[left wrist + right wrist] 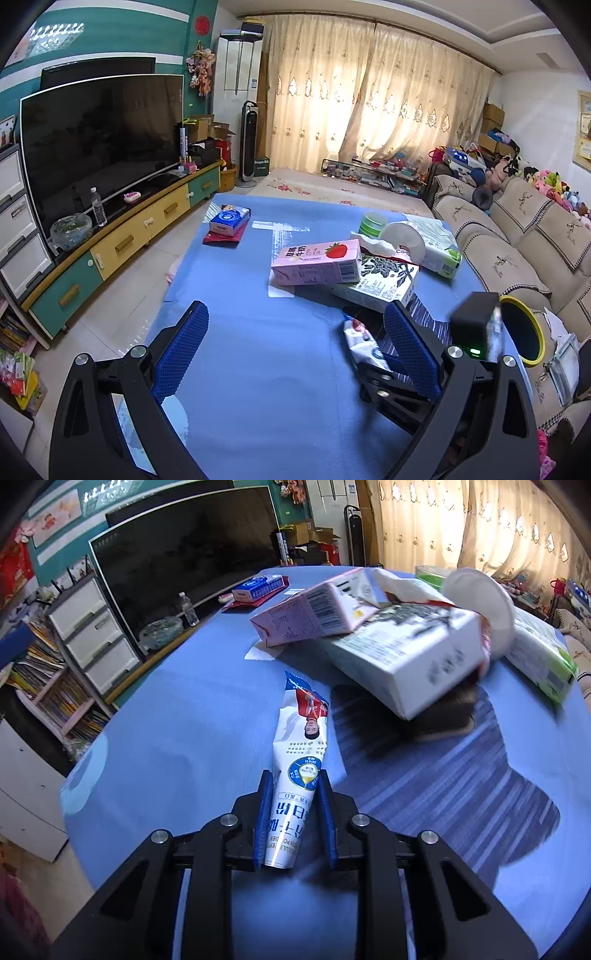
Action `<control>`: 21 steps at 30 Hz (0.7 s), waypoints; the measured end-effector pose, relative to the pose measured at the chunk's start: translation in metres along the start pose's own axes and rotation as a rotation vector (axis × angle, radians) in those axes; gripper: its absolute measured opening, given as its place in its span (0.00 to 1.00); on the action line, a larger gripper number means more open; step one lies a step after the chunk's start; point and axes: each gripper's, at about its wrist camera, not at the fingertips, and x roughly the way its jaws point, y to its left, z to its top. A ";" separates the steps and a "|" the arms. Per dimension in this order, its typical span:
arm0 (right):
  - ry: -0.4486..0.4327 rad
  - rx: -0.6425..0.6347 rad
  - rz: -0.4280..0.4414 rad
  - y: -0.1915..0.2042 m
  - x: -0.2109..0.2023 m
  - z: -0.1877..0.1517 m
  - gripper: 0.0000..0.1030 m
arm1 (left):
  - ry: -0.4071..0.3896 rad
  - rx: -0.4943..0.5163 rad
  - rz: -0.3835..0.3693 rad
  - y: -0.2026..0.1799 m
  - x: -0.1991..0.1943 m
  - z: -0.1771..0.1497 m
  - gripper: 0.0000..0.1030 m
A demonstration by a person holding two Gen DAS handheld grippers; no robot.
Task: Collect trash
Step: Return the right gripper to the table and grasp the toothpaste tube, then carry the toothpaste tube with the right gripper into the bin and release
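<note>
Sachet (301, 760): clamped near end by right gripper (294, 794), flat on blue table (177, 709).
Left gripper (295, 332): jaws wide, nothing held.
Cartons (369, 627): piled far right.

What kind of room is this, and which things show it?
Most likely a home living room: a large television on a low cabinet, a beige sofa with plush toys, and long curtains over the window.
</note>
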 end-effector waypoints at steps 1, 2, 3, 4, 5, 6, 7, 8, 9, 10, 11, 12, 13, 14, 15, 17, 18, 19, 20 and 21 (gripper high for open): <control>-0.009 0.010 0.005 -0.005 -0.007 -0.004 0.22 | 0.002 0.002 -0.002 -0.002 0.002 0.000 0.92; -0.016 0.020 0.006 -0.010 -0.014 -0.008 0.22 | 0.005 0.004 -0.005 -0.004 0.003 0.000 0.92; -0.021 0.026 0.004 -0.013 -0.019 -0.011 0.22 | 0.009 0.008 -0.011 -0.008 0.006 -0.001 0.92; -0.029 0.036 0.001 -0.018 -0.026 -0.014 0.22 | 0.013 0.013 -0.017 -0.011 0.008 -0.001 0.92; -0.039 0.047 -0.004 -0.024 -0.033 -0.018 0.22 | 0.016 0.017 -0.021 -0.014 0.010 -0.001 0.92; -0.048 0.059 -0.009 -0.030 -0.040 -0.022 0.22 | 0.019 0.023 -0.028 -0.019 0.013 -0.002 0.92; -0.055 0.074 -0.015 -0.037 -0.047 -0.025 0.22 | 0.021 0.028 -0.033 -0.023 0.015 -0.002 0.92; -0.068 0.091 -0.030 -0.046 -0.056 -0.028 0.22 | 0.024 0.034 -0.039 -0.026 0.017 -0.002 0.92; -0.077 0.100 -0.043 -0.052 -0.062 -0.030 0.22 | 0.027 0.040 -0.046 -0.032 0.019 -0.002 0.92; -0.089 0.112 -0.061 -0.060 -0.069 -0.033 0.22 | 0.029 0.046 -0.053 -0.036 0.021 -0.003 0.92; -0.103 0.130 -0.083 -0.070 -0.078 -0.036 0.22 | 0.029 0.048 -0.057 -0.038 0.022 -0.003 0.92; -0.114 0.153 -0.098 -0.081 -0.086 -0.039 0.22 | 0.029 0.054 -0.064 -0.043 0.024 -0.003 0.92; -0.122 0.168 -0.110 -0.088 -0.091 -0.041 0.22 | 0.031 0.060 -0.067 -0.046 0.025 -0.003 0.92; -0.136 0.190 -0.132 -0.100 -0.100 -0.044 0.22 | 0.033 0.065 -0.069 -0.049 0.026 -0.003 0.92; -0.149 0.214 -0.153 -0.113 -0.108 -0.047 0.21 | 0.036 0.071 -0.072 -0.054 0.028 -0.003 0.92; -0.172 0.257 -0.181 -0.133 -0.121 -0.053 0.21 | 0.043 0.078 -0.079 -0.061 0.032 -0.003 0.92; -0.184 0.280 -0.199 -0.144 -0.128 -0.056 0.21 | 0.045 0.081 -0.081 -0.063 0.033 -0.002 0.92; -0.202 0.309 -0.225 -0.158 -0.137 -0.059 0.21 | 0.047 0.085 -0.085 -0.067 0.034 -0.002 0.92; -0.213 0.330 -0.243 -0.169 -0.144 -0.064 0.21 | 0.048 0.088 -0.087 -0.068 0.035 -0.002 0.92; -0.224 0.353 -0.263 -0.182 -0.151 -0.066 0.21 | 0.051 0.094 -0.091 -0.073 0.038 -0.002 0.92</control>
